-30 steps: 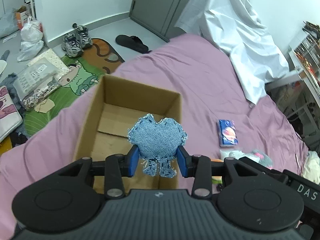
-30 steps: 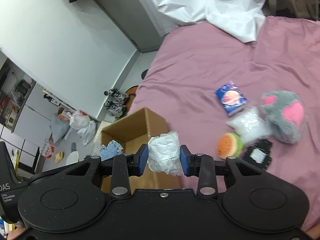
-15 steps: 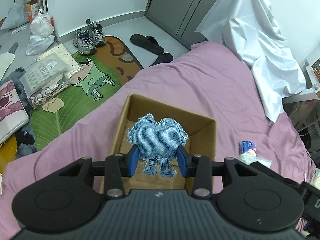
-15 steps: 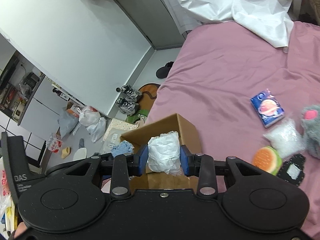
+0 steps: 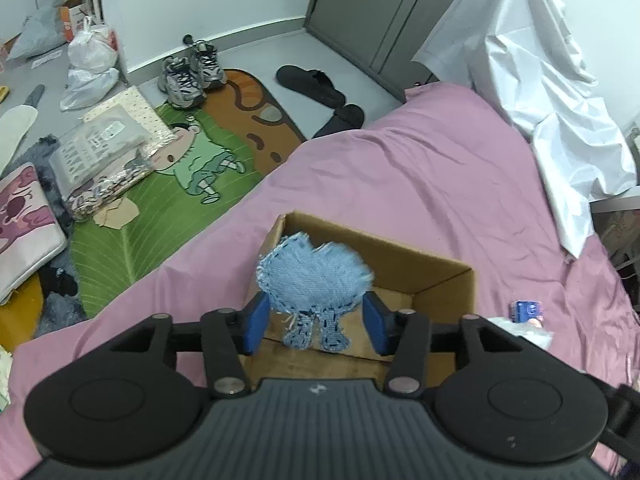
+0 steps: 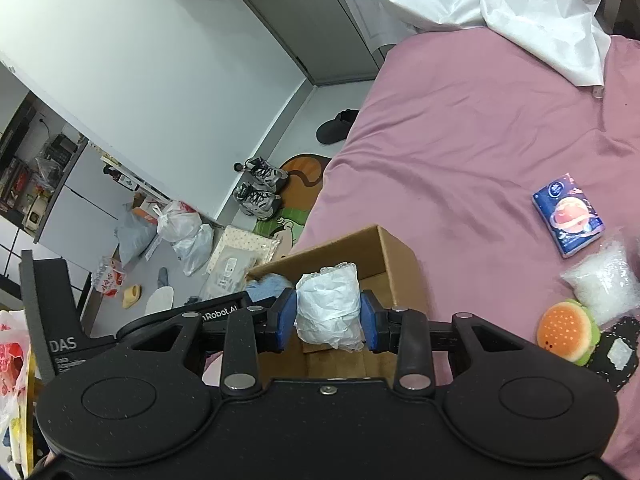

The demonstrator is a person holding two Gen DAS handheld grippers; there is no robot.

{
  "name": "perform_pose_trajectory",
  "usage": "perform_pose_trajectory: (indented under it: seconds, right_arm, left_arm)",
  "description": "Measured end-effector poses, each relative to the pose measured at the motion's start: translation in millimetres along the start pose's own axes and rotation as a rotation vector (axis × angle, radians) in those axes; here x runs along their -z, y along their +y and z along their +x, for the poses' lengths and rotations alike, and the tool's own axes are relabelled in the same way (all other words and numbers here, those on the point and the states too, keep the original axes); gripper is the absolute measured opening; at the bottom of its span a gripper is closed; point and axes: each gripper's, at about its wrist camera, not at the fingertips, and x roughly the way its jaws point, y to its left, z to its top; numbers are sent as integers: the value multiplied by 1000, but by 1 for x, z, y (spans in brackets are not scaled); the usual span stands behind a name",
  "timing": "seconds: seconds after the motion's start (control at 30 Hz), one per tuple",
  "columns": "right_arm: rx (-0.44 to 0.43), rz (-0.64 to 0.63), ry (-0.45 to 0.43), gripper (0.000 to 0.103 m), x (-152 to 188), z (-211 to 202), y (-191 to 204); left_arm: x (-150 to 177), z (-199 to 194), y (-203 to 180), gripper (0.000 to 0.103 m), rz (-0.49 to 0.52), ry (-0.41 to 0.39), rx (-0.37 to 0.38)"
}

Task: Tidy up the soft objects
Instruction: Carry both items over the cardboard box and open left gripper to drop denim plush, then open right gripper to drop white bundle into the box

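2 soft items over our cardboard box (image 5: pixel 440 276) | left gripper (image 5: pixel 314 316) apart, denim heart (image 5: pixel 314 276) loose, limp | right gripper (image 6: pixel 328 314) clamped mid-body on squashy white bundle (image 6: pixel 329 304)

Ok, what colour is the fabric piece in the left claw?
Light blue denim with frayed edges; it shows best in the left wrist view.

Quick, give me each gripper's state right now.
Left gripper: open, denim plush loose between its fingers.
Right gripper: shut on the white wrapped bundle.
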Motion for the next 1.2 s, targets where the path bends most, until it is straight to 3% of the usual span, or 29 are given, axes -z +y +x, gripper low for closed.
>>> perform_pose_trajectory:
  seconds: [0.1,0.37,0.5,0.57,0.63,0.9,1.2]
  right_arm:
    - [1,4,4,34,0,3,1]
    - [-8,27,8,36,-3,8,2]
    - [-13,27,7,37,-4,12,6]
    - [-20,15,9,44,-4,12,10]
    - [-19,1,4,60,-4,9,12]
    - [14,7,-35,80,-1,-16,6]
    - [54,-39,-66,95,7,-43,0]
  left_arm:
    - [-1,-6,1,58,-1,-15,-8]
    - [-3,-20,6,61,6,-16,-35]
    - [-2,-32,11,72,15,-28,-63]
    - [-1,-39,13,75,25,-37,-72]
    - [-1,-43,14,79,29,-43,-76]
    - [6,-57,11,84,55,-53,-98]
    - [20,-76,6,95,63,-72,-78]
